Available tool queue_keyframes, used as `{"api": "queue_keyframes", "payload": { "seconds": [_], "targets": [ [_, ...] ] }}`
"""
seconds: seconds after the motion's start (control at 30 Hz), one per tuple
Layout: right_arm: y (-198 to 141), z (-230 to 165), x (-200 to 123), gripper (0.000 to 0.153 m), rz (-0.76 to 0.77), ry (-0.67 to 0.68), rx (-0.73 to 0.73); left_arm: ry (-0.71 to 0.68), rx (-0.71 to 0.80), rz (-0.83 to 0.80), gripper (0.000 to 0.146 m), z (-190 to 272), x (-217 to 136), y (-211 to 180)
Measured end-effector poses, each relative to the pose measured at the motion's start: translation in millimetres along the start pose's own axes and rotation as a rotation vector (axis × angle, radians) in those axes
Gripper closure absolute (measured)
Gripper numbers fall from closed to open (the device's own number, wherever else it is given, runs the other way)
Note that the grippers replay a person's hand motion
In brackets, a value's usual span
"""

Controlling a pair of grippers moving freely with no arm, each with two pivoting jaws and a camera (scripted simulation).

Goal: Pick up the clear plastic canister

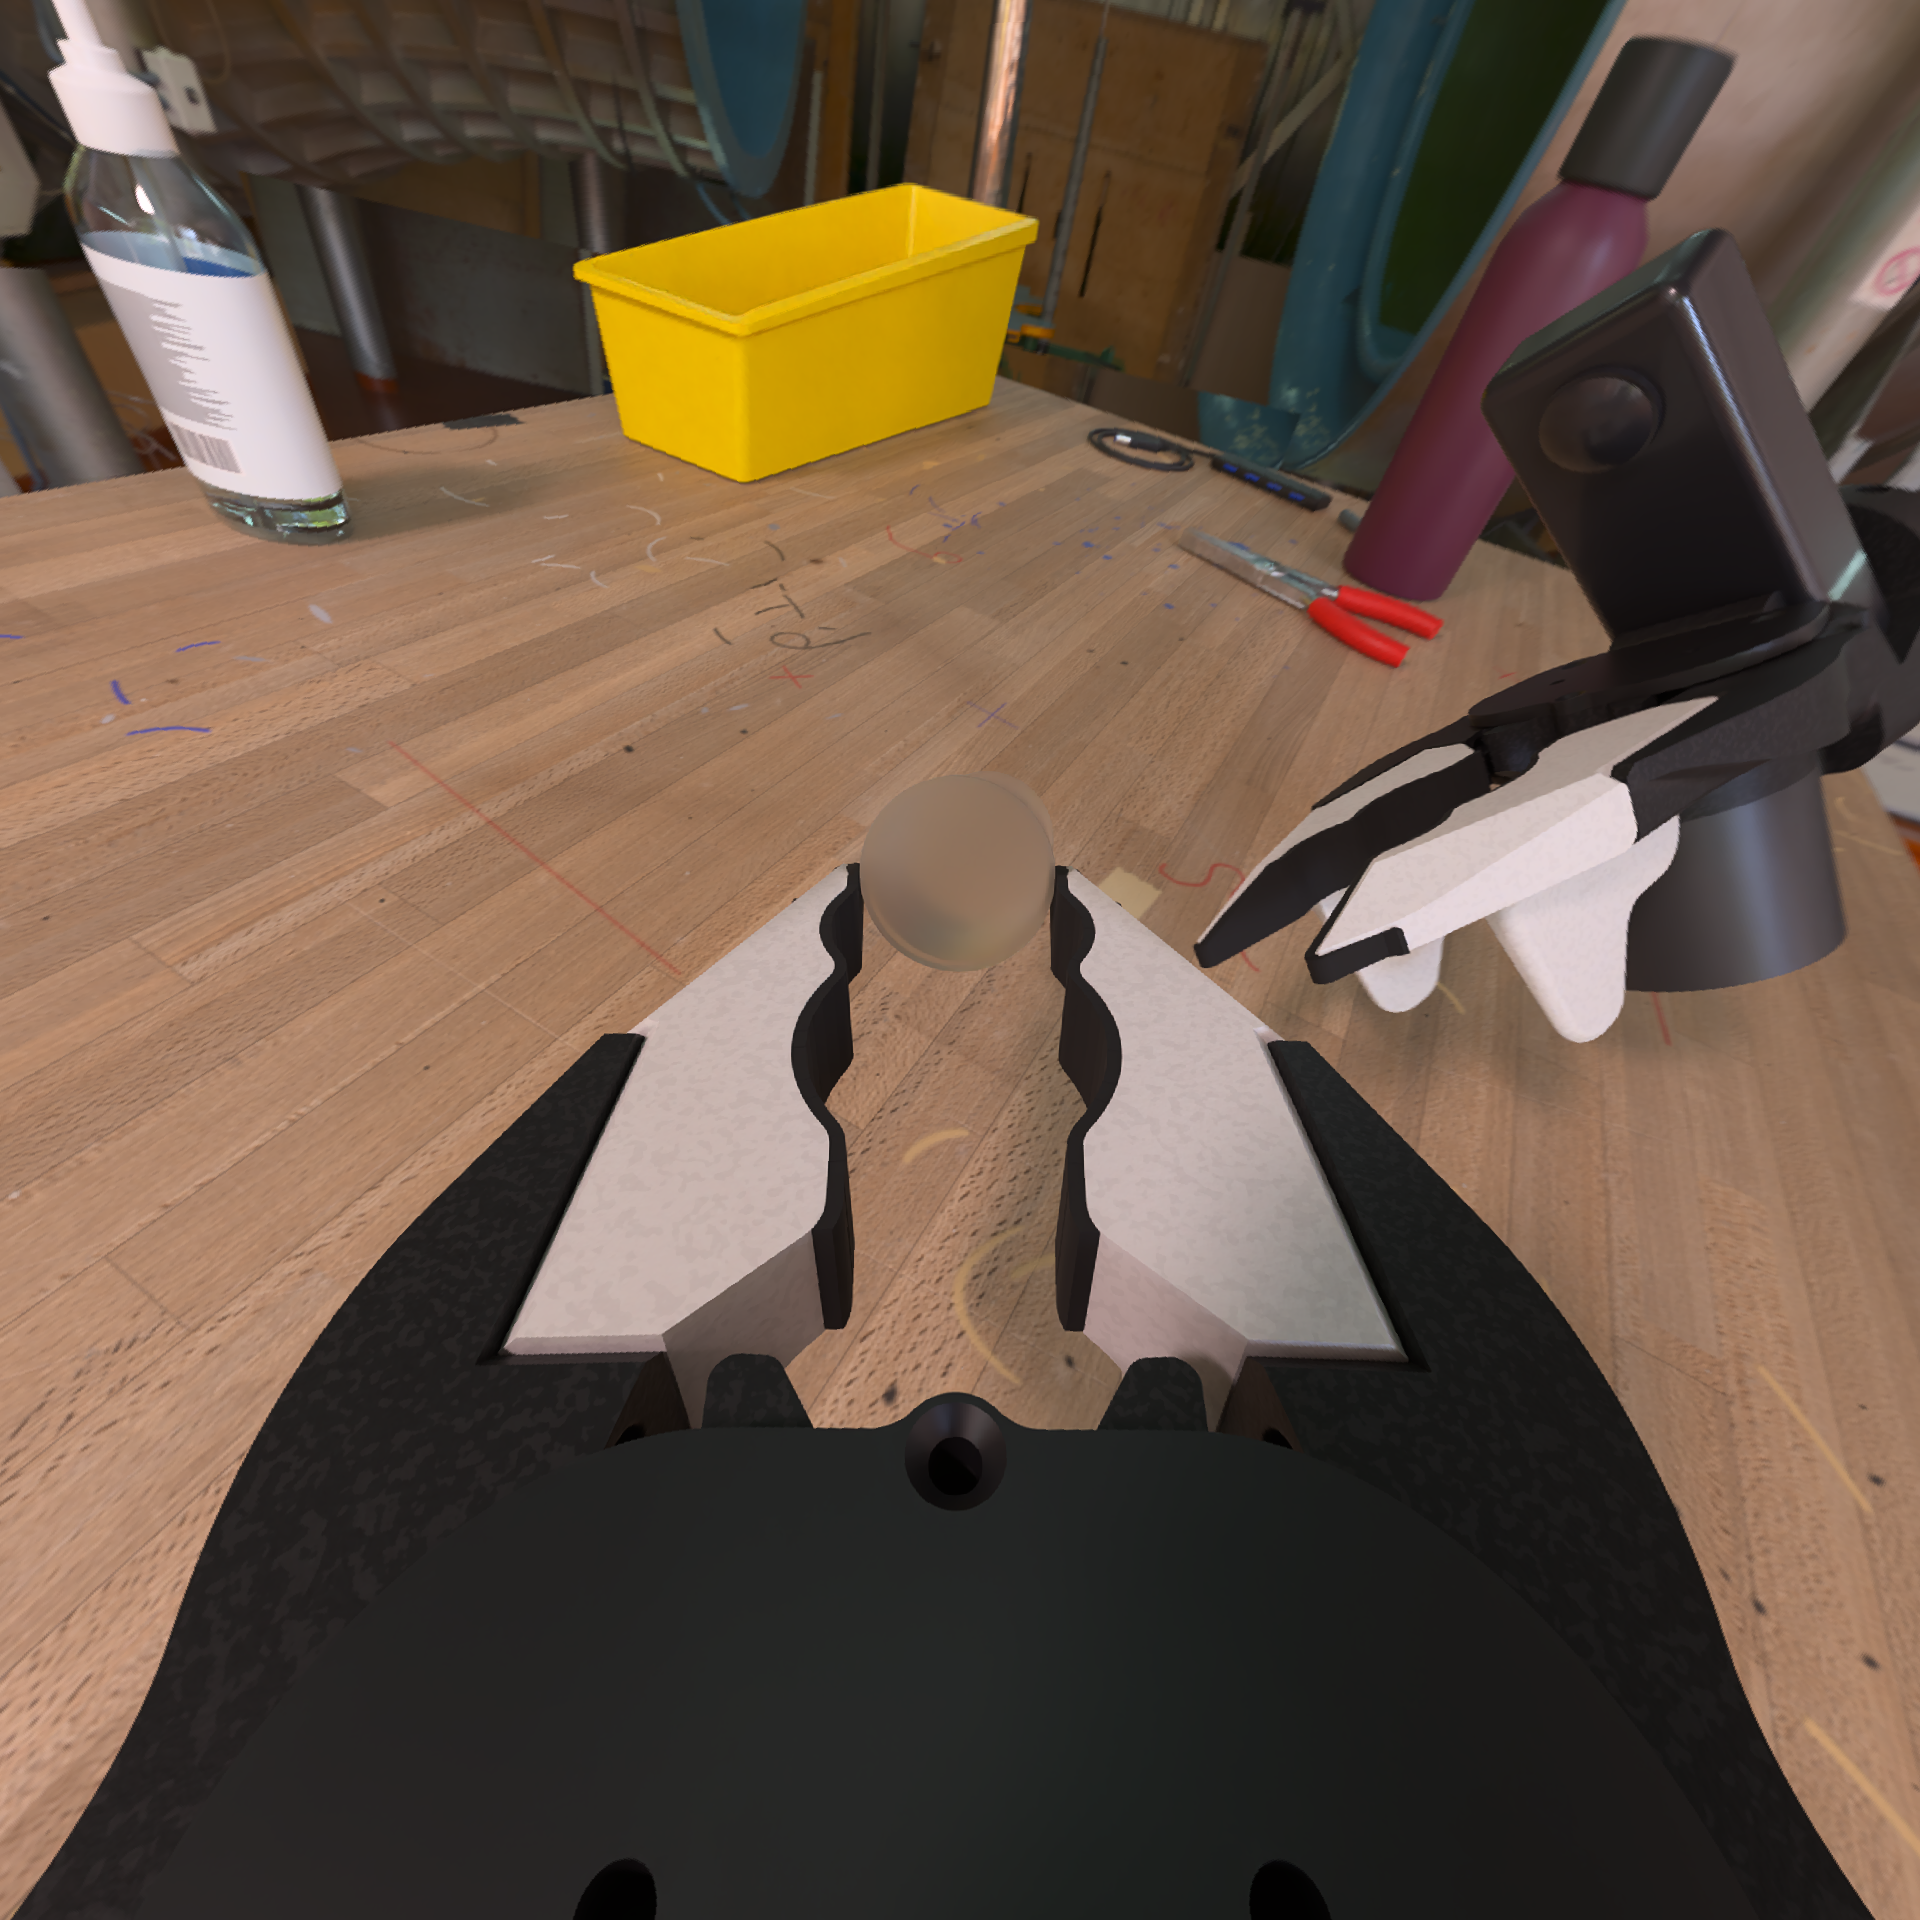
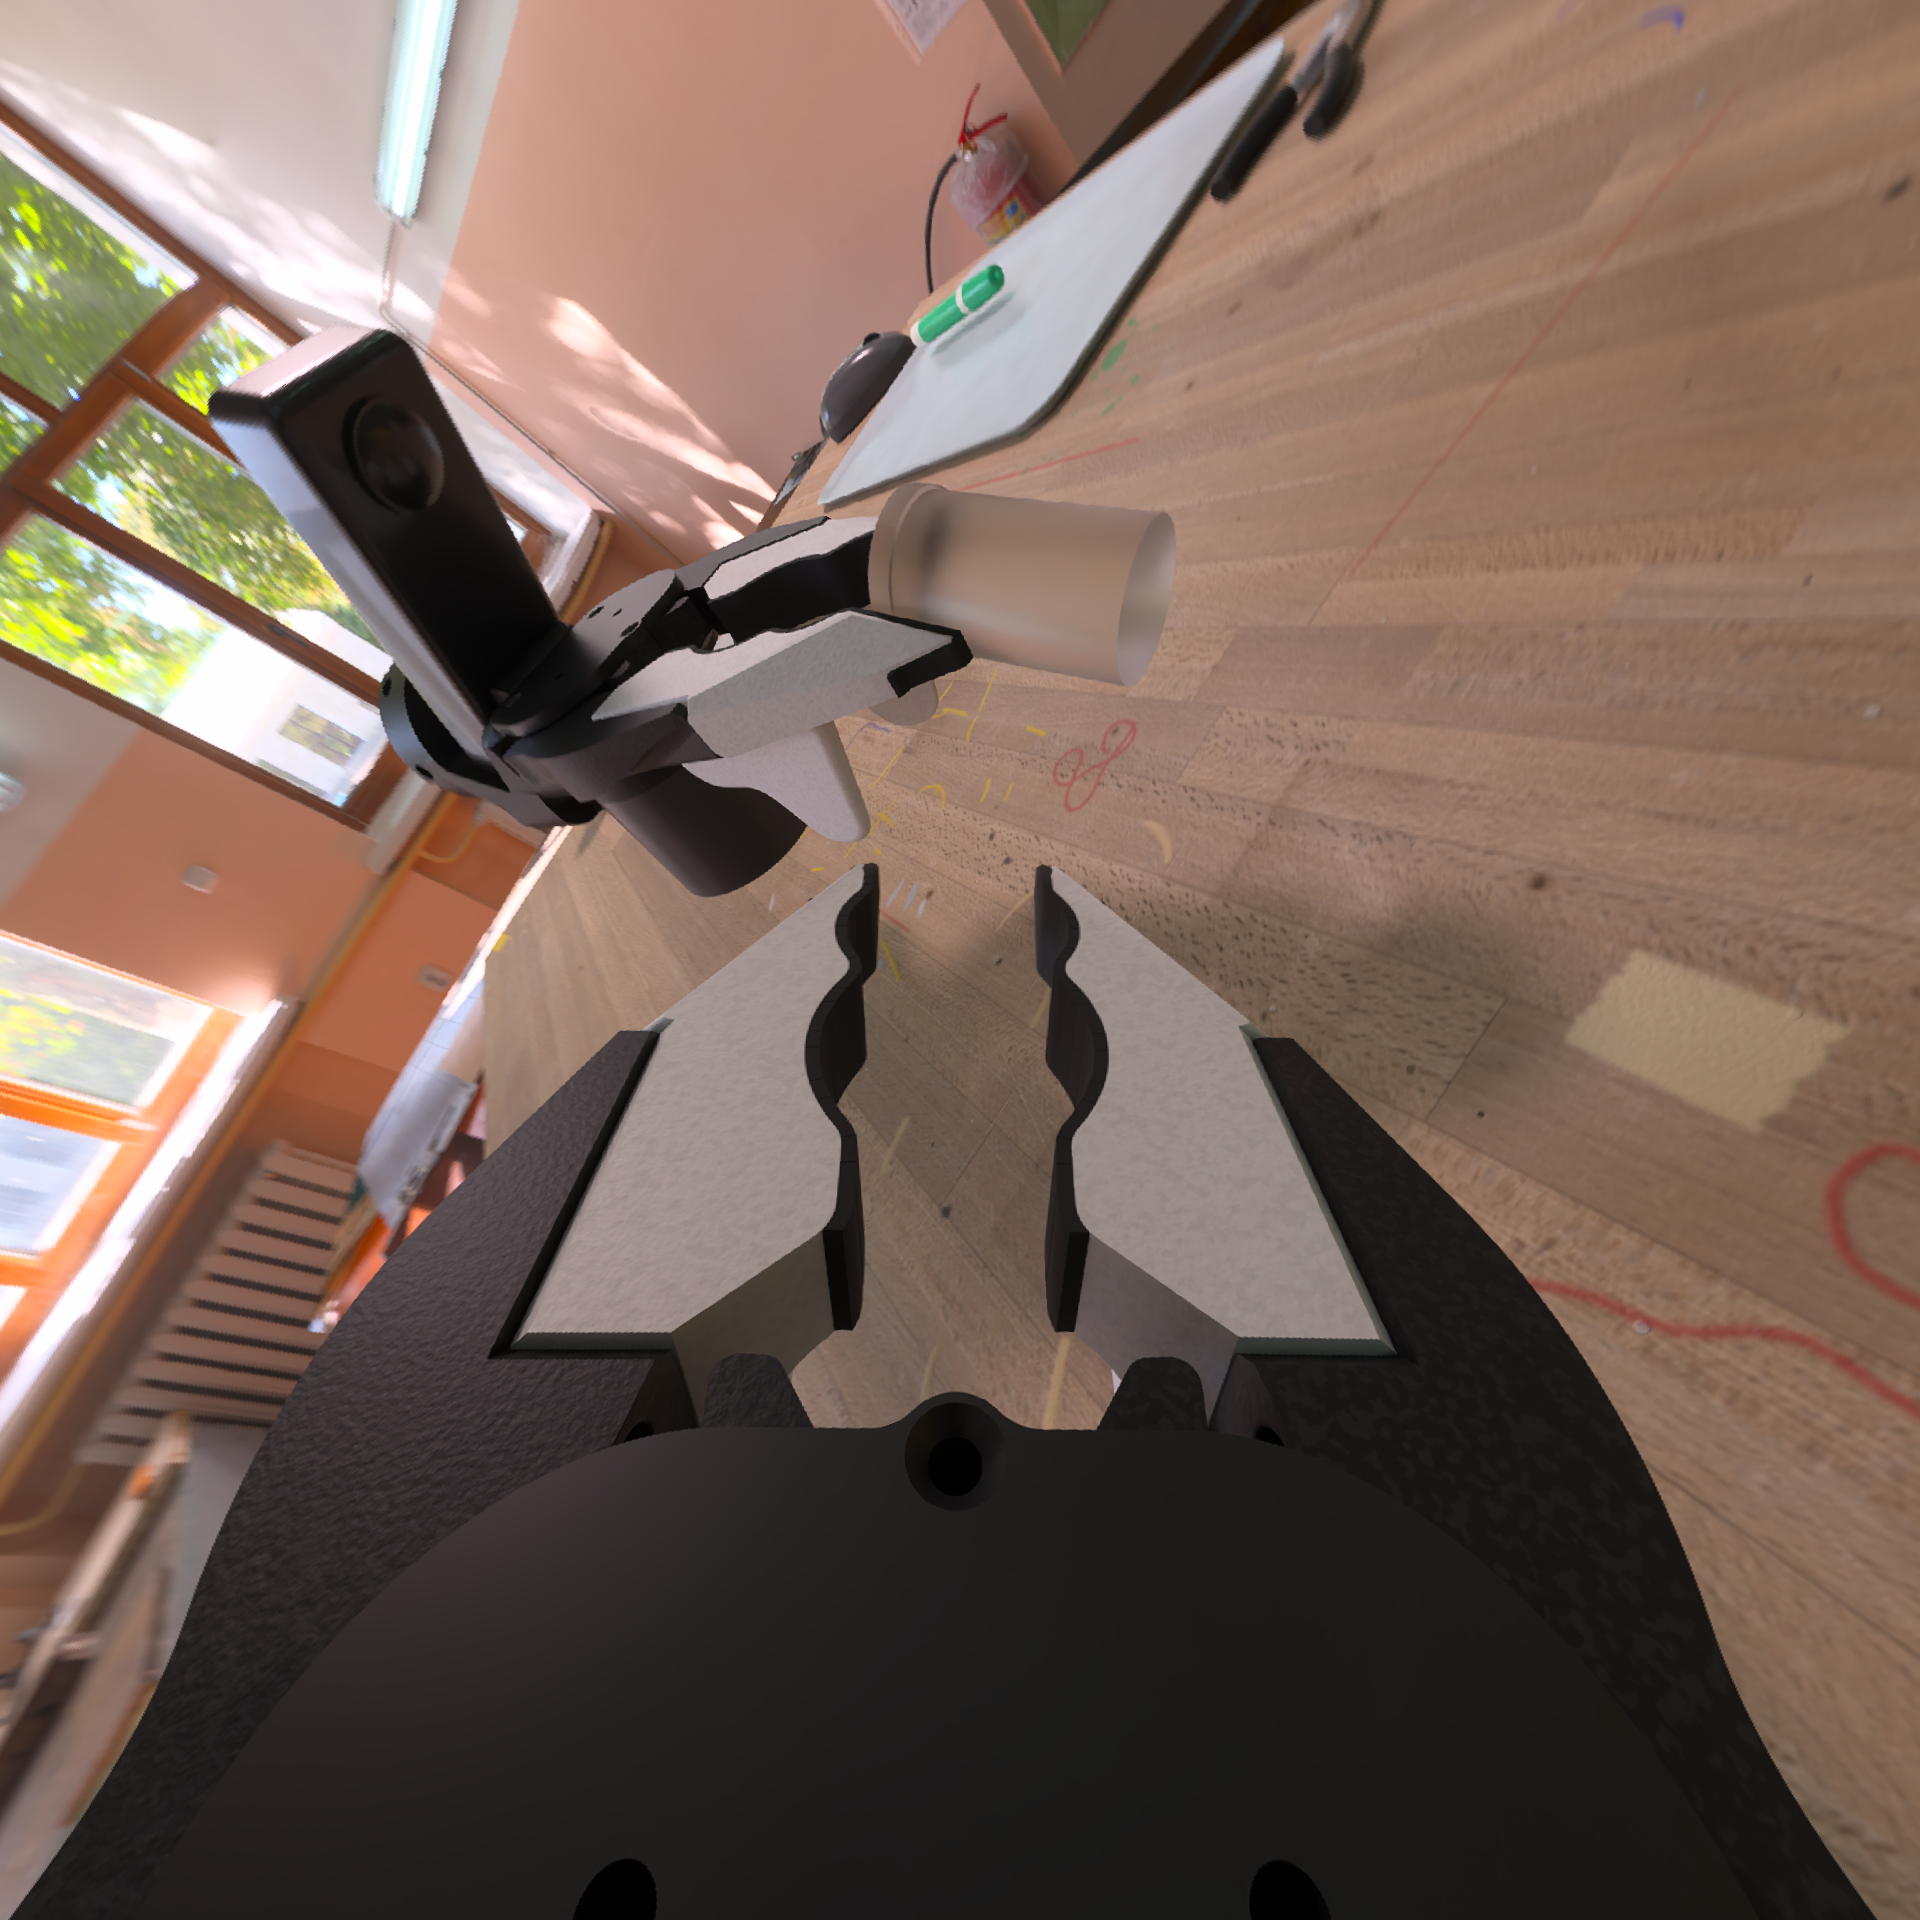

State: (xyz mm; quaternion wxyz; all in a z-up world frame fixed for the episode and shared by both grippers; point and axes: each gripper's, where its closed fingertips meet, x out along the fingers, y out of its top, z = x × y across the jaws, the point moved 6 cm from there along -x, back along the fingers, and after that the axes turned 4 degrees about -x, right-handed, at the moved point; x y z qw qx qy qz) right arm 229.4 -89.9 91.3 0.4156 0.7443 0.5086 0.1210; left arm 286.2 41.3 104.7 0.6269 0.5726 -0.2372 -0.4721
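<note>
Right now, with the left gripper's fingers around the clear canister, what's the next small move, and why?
Probably a slow, straight lift. The left gripper pinches only the canister by one end at its fingertips, so most of it overhangs. The right gripper is open and holds nothing.

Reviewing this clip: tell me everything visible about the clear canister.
The canister is a short, frosted, see-through plastic cylinder with a slightly wider ringed band at one end. The left gripper pinches that banded end between its fingertips. In the right wrist view it sticks out past the tips toward the wooden table, its open round end facing the wood, and appears lifted clear of it. Nothing shows inside. The right gripper is open and apart from it.
</note>
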Motion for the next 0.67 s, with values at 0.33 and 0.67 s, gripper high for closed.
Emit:
{"api": "queue_keyframes", "payload": {
  "seconds": [0.33,0.67],
  "targets": [
    [11.6,13.3,-13.9,0.127,0.058,-0.046,0.021,0.081,-0.054,-0.045,0.110,-16.4,-1.5,-4.2],
    [18.2,36.2,-32.0,0.114,0.049,-0.260,-0.265,0.115,-0.113,-0.112,0.110,-33.2,0.9,-13.0]
  ]
}}
